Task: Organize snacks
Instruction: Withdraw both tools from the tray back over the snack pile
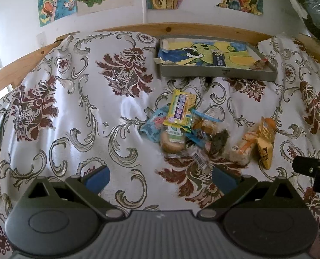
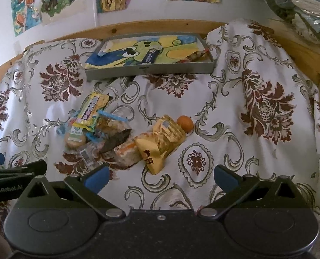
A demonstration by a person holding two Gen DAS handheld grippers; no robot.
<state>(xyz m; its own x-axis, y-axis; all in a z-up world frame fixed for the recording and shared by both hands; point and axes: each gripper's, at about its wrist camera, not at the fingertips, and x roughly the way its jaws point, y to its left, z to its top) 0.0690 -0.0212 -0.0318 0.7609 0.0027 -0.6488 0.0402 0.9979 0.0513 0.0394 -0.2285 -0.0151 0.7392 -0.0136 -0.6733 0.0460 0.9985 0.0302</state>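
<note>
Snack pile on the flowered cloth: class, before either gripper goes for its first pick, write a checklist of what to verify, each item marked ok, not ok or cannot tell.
1. Left gripper open and empty: ok.
2. Right gripper open and empty: ok.
3. Grey tray has bare room for snacks: ok; it holds a blue bar and a wrapper at its right end.
4. Snacks lying singly: not ok; the yellow packet overlaps others.
5. Orange ball will stay put: cannot tell.
6. Cloth flat under the pile: not ok, it is wrinkled.
</note>
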